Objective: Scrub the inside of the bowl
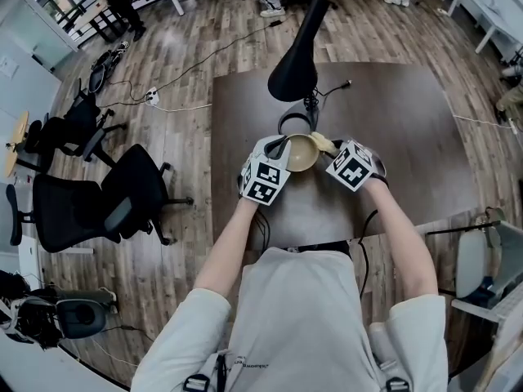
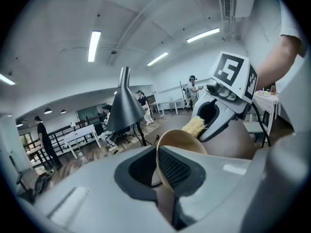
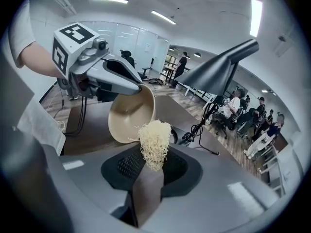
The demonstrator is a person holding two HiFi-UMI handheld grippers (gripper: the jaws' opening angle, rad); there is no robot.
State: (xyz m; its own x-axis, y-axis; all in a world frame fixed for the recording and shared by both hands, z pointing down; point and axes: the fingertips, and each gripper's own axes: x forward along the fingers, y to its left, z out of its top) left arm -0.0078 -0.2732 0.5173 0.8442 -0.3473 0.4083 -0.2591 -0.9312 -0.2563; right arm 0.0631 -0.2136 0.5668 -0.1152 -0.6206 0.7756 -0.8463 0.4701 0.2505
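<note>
While both tools sit close under my head camera, I read them first. My left tool (image 2: 160, 165) is clamped on the rim of a tan bowl (image 3: 127, 118), one jaw inside and one outside. It holds the bowl tipped on its side over the worktop (image 1: 392, 137), with the opening turned toward my right tool (image 3: 151, 171). That tool's jaws are closed on a pale, stringy scrubber (image 3: 154, 142), which is just at the bowl's rim; I cannot tell whether it touches.

The worktop is a dark brown matte slab. A black desk lamp (image 1: 294, 64) stands on its far half, with a thin cable trailing beside the base. Around it is a wood-plank floor (image 1: 188, 72) with black office chairs (image 1: 122, 194) to my left and loose cables running across it. White tables and a few people stand at the far end of the room, under strip lights.

The only markings I see are the black-and-white squares on the tool cubes. The small print on my shirt hem is too small to read.
</note>
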